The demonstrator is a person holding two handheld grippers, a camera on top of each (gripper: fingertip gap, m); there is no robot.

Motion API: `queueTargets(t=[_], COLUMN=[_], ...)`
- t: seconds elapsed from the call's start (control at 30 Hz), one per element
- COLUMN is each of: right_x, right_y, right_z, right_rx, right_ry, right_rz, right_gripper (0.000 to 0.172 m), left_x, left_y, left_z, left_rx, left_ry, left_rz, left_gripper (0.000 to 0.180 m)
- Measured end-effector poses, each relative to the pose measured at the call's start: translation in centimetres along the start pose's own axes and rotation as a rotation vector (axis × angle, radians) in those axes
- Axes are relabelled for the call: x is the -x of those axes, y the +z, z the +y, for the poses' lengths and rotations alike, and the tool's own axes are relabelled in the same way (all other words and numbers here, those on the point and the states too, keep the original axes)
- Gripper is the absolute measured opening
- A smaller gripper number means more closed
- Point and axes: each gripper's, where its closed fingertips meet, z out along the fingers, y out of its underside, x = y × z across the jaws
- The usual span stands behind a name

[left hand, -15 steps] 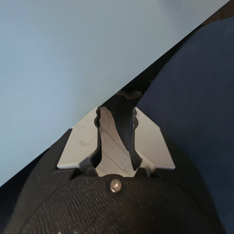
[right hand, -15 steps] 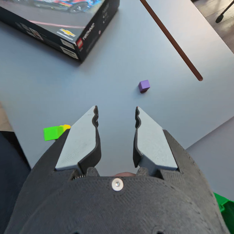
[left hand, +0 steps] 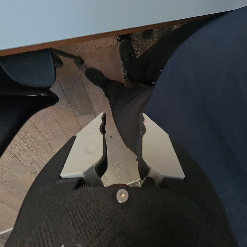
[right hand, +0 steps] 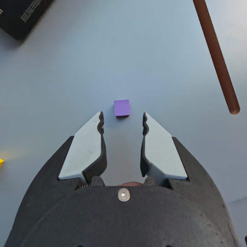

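In the right wrist view a small purple cube [right hand: 121, 107] lies on the grey table [right hand: 80, 74], just beyond my fingertips. My right gripper [right hand: 123, 113] hovers over it, open and empty, with the cube a little ahead of the gap between the fingers. In the left wrist view my left gripper [left hand: 123, 116] is open and empty, off the table [left hand: 93, 16], pointing down at the wooden floor [left hand: 40, 140] beside a person's dark trouser leg [left hand: 127, 106] and navy top [left hand: 200, 106].
A dark box [right hand: 18, 17] lies at the far left of the table and a brown rod [right hand: 216, 56] crosses the upper right. A yellow block [right hand: 1, 162] peeks in at the left edge. A black chair [left hand: 24, 74] and shoes [left hand: 96, 77] are under the table's edge. One gripper's finger ends stand about 50 centimeters off the other's. From the right gripper's tips to the brown rod [right hand: 216, 56] is close to 15 centimeters.
My right gripper has moved forward and down to the purple cube, which now sits just ahead of the fingertips. My left gripper has swung away from the table edge and now looks at the floor.
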Motion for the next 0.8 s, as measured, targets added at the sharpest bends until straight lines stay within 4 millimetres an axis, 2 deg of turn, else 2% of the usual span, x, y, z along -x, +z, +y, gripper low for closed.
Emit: queueTargets(t=[0.07,0.13,0.17,0.2,0.23,0.27,0.33,0.47,0.7,0.8], right_x=[-0.3,-0.1,0.0,0.0,0.0,0.3,1.2,4.2,12.5,16.4], right_y=[1.6,2.7,3.2,3.6,3.6,3.4,2.6,-0.9,-10.8,-13.9], right_z=[0.2,0.4,0.8,1.2,1.0,0.8,0.4,0.0,-0.2,-0.1], right_rx=[0.031,0.048,0.066,0.086,0.069,0.053,0.012,-0.112,-0.259,-0.272], right_ry=[-0.016,-0.037,-0.044,-0.038,-0.032,-0.016,0.017,0.035,-0.017,-0.091], right_rz=[-0.019,-0.048,-0.054,-0.054,-0.056,-0.064,-0.094,-0.156,-0.331,-0.348], right_gripper=[0.055,0.046,0.04,0.035,0.025,0.025,0.025,0.025,0.025,0.025], left_x=[-0.9,-1.5,-2.1,-1.7,-0.7,-0.3,-1.2,-1.4,-1.9,-1.7], left_y=[-0.4,-0.4,-0.2,-0.2,-0.4,-0.7,-1.0,-0.9,0.6,1.0], left_z=[0.6,0.4,0.8,1.3,1.3,0.7,-0.9,-2.6,-4.6,-6.0], left_rx=[-0.007,-0.035,0.015,0.081,0.111,0.106,0.067,0.06,0.1,0.093], left_ry=[-0.02,-0.015,0.027,0.072,0.106,0.124,0.097,0.111,0.232,0.293], left_rz=[-0.034,-0.061,-0.032,-0.062,-0.134,-0.161,-0.111,-0.096,-0.053,-0.031], left_gripper=[0.05,0.045,0.048,0.049,0.049,0.049,0.049,0.049,0.05,0.049])
